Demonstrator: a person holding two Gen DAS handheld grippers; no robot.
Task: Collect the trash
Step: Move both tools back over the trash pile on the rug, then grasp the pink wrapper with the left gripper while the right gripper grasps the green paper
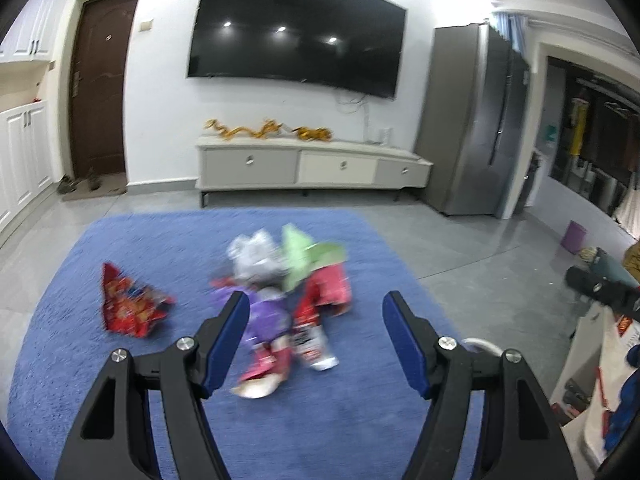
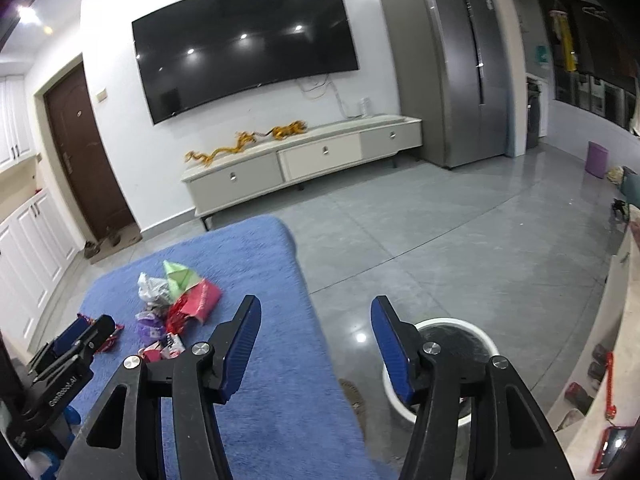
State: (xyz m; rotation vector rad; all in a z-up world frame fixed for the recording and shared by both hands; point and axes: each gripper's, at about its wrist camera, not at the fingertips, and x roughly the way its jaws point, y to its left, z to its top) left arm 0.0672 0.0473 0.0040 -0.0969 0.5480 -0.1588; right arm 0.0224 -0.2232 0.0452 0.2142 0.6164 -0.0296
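Left wrist view: the left gripper is spread and empty above the wrappers heaped on the rug; one red bag lies apart.

Right wrist view: the right gripper is spread, empty, beside the bin. Most collecting seems undone.

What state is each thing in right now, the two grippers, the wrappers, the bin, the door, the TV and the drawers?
left gripper: open, empty, above the rug.
right gripper: open, empty.
snack wrappers: crumpled, piled on the blue rug.
red wrapper: lying apart from the pile.
white bin: upright, uncovered, on the tile floor beside the rug.
door: shut.
TV: off.
cabinet drawers: shut.
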